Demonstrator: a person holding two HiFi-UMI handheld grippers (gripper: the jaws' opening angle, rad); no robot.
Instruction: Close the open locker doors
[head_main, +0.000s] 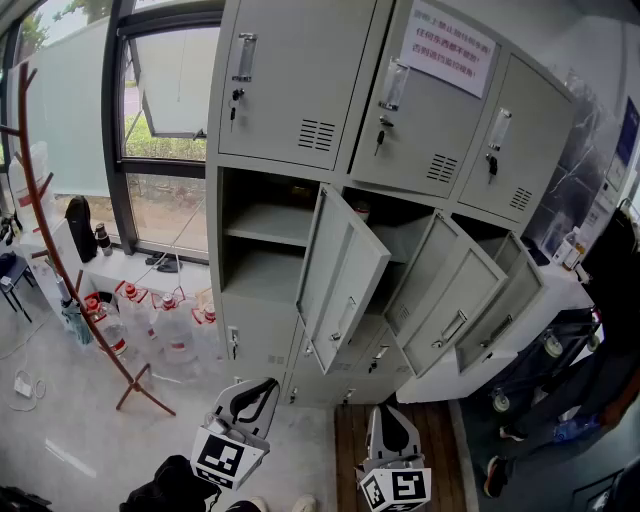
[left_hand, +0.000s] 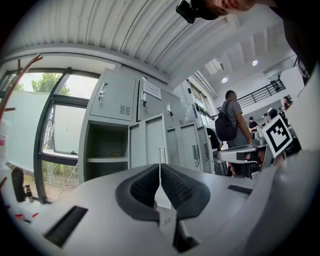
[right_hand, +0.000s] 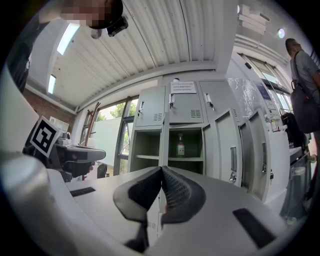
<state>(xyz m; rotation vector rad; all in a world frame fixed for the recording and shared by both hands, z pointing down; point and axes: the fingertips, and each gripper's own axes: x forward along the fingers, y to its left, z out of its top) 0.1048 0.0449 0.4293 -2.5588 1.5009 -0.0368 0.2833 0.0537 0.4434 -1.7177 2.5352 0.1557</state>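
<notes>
The grey locker bank (head_main: 300, 70) has a closed top row. Below it three doors stand swung out: the left door (head_main: 340, 275), the middle door (head_main: 452, 290) and the right door (head_main: 505, 305). My left gripper (head_main: 254, 392) and right gripper (head_main: 391, 422) are low in the head view, well short of the doors, both shut on nothing. In the left gripper view the shut gripper (left_hand: 159, 184) faces an open shelved compartment (left_hand: 104, 150) and a door (left_hand: 148, 142). In the right gripper view the shut gripper (right_hand: 161, 181) faces a compartment holding a bottle (right_hand: 180, 145).
A red-brown coat rack (head_main: 50, 230) and several water jugs (head_main: 160, 325) stand left of the lockers under the window (head_main: 160, 100). A white counter (head_main: 565, 290) and dark gear are at the right. A person with a backpack (left_hand: 229, 125) stands beyond the lockers.
</notes>
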